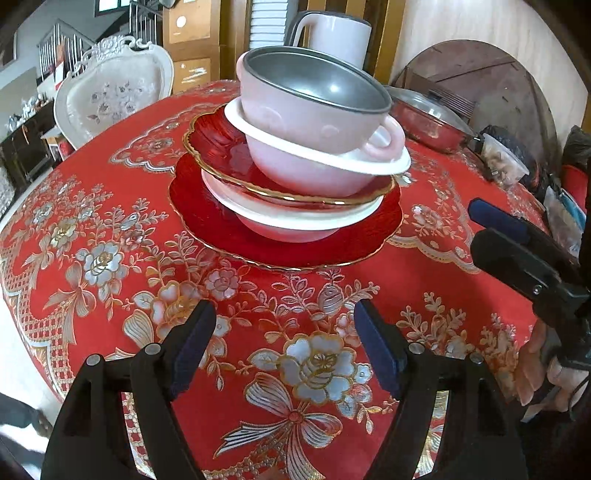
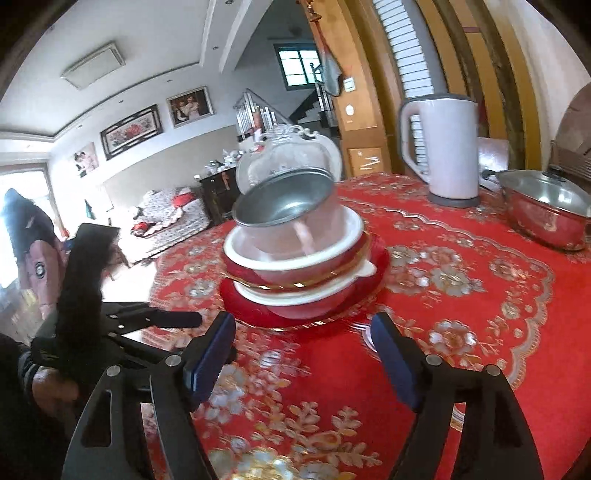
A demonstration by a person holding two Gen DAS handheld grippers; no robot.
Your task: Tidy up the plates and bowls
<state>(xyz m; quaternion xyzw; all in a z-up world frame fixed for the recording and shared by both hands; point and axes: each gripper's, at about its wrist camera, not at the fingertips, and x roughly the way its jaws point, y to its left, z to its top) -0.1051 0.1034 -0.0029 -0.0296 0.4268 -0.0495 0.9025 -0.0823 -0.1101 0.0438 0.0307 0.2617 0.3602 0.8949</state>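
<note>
Pink kettle [image 2: 441, 147], lidded red pot [image 2: 546, 210], floral tablecloth [image 1: 110, 266].

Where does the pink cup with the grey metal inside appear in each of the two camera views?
Left wrist view: the pink cup is at upper centre, on top of the stack, its handle pointing right.
Right wrist view: the pink cup is at centre, tilted, on the same stack.
Shared landmark: the white kettle behind the stack.
</note>
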